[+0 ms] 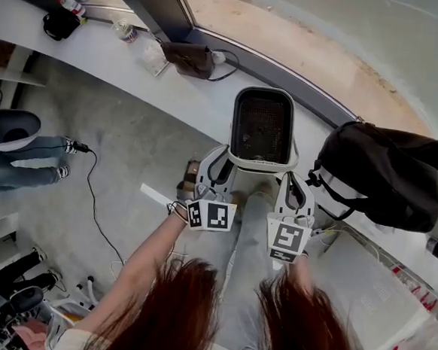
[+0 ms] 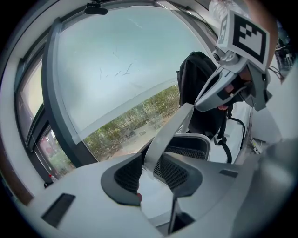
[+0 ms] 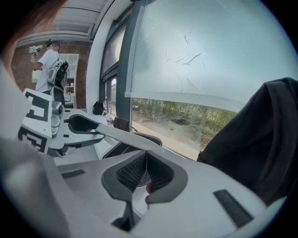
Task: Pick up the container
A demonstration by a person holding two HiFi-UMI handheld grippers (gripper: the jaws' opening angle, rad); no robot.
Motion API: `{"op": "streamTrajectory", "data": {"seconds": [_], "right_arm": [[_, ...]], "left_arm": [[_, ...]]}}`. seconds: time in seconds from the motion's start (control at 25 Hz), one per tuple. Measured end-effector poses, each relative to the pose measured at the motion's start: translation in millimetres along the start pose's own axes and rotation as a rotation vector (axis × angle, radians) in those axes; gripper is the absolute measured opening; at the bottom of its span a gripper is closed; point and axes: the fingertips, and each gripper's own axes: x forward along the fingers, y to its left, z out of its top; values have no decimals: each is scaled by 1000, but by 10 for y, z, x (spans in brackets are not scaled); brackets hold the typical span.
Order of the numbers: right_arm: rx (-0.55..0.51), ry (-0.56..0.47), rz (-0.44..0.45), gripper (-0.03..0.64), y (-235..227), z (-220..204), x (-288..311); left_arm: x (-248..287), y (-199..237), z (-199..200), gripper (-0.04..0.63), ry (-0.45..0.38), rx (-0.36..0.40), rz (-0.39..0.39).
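1. The container (image 1: 262, 128) is held at the counter (image 1: 100, 52) edge, its rim pinched narrowly by the left gripper (image 1: 223, 156) and the right gripper (image 1: 293, 178).
2. A tilt or slip could be caused by uneven lifting, since only 2 thin rim edges are gripped.

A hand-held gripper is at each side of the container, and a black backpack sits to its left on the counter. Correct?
No: the black backpack sits to the right of the container, not its left; the head view shows it. The rest stands.
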Motion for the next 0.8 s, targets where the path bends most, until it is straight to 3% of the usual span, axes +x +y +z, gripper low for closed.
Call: {"op": "streamTrajectory", "data": {"seconds": [0.48,0.8], "right_arm": [[-30,6,61,26,-138,167,122],[-80,73,73,26,-327,135,271]], "left_arm": [[126,150,210,98,34,-46,43],[257,288,259,87,58,-62,51]]}}
